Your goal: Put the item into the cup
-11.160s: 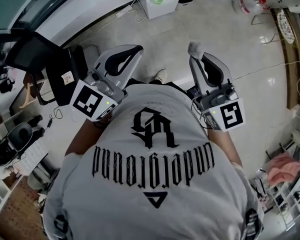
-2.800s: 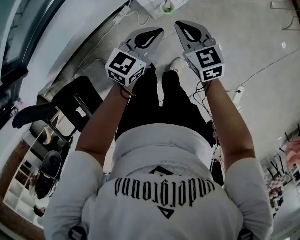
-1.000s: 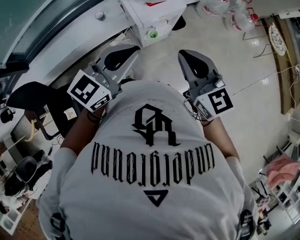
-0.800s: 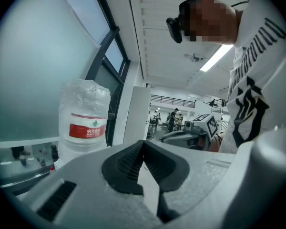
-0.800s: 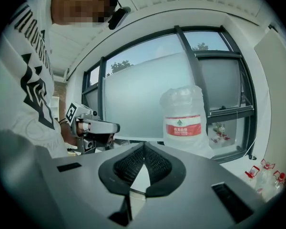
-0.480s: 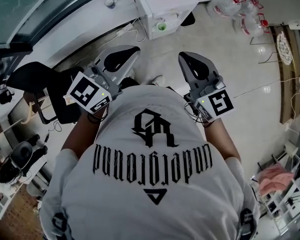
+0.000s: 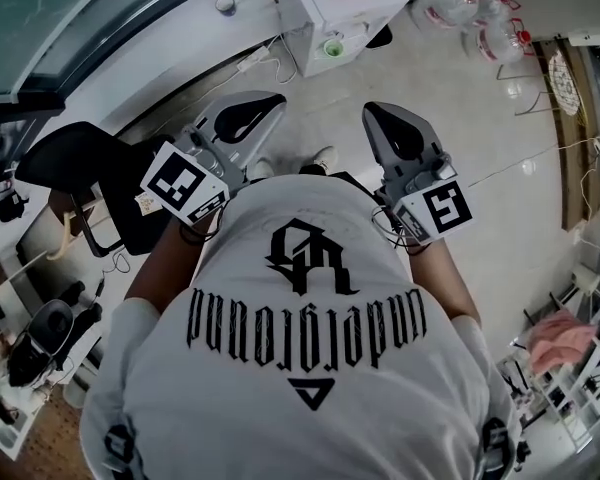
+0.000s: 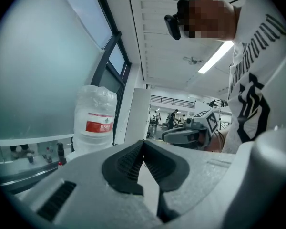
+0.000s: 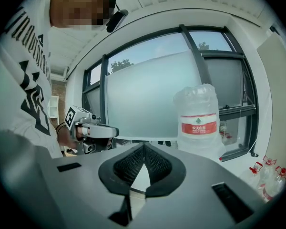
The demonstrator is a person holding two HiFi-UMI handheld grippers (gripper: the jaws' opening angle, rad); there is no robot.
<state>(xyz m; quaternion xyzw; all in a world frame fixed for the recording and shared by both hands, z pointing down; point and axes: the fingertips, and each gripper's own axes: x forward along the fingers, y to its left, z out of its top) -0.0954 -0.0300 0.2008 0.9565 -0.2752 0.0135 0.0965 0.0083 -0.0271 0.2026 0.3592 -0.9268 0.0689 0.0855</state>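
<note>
Both grippers are held up close to the person's chest and point away from the body. My left gripper (image 7: 276, 99) is shut, its dark pads meeting at a point (image 8: 143, 142) with nothing between them. My right gripper (image 7: 373, 109) is shut as well and holds nothing (image 9: 144, 145). Each gripper view catches the other one: the right gripper (image 8: 165, 136) and the left gripper (image 9: 115, 131). A small green round thing (image 7: 332, 46) sits on a white cabinet (image 7: 310, 3) ahead; I cannot tell whether it is a cup. No item to pick up shows.
A large water bottle (image 8: 95, 120) (image 9: 199, 123) with a red label stands before frosted windows. A black chair (image 7: 75, 173) is at the left. Clear water jugs (image 7: 485, 23) lie on the tiled floor at the upper right. Cables run along the wall.
About three seconds ago the arms were stretched forward; now both grippers are drawn in by the chest. Over the last second only the head view has drifted a little.
</note>
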